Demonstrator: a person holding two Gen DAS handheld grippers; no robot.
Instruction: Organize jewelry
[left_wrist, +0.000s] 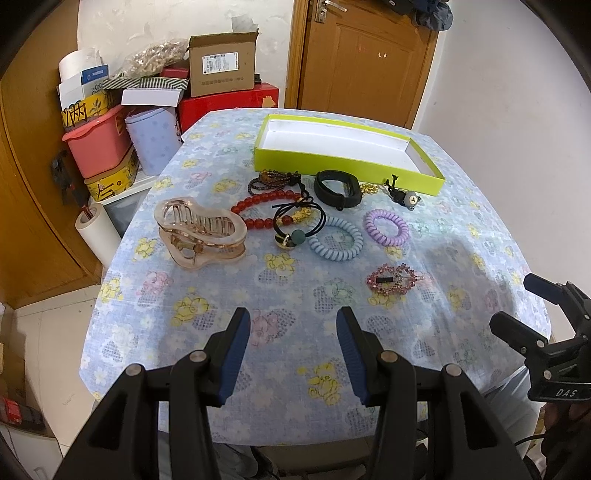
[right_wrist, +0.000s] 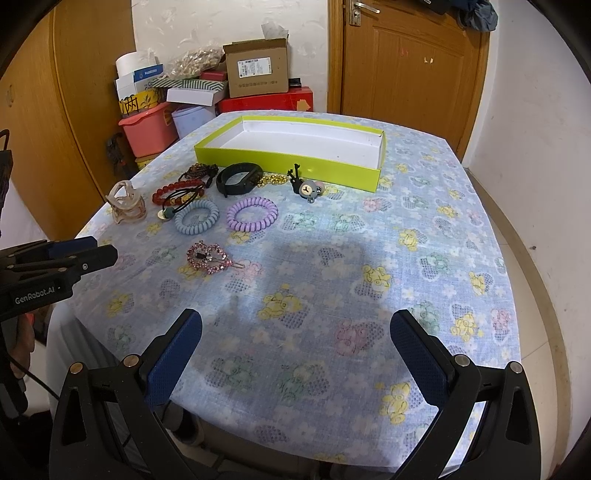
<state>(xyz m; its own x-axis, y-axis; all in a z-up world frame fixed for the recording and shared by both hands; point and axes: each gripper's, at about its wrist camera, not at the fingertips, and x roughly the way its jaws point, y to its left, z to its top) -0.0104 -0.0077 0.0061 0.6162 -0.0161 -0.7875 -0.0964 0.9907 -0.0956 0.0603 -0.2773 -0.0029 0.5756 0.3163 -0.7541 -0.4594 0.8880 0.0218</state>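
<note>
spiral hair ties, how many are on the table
2. The light blue spiral hair tie lies beside the black elastic with the green bead; the purple spiral hair tie lies just to its right, nearer the green box. None looks hidden.

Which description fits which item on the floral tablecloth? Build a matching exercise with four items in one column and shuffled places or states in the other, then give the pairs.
Items
1. green box
2. purple coil hair tie
3. pink rhinestone hair clip
4. beige claw clip

Descriptions
A. nearest the grippers, lying alone
B. nothing in it, at the far side of the table
C. at the left end of the jewelry cluster
D. right beside the blue coil hair tie

Pairs: 1-B, 2-D, 3-A, 4-C
</note>
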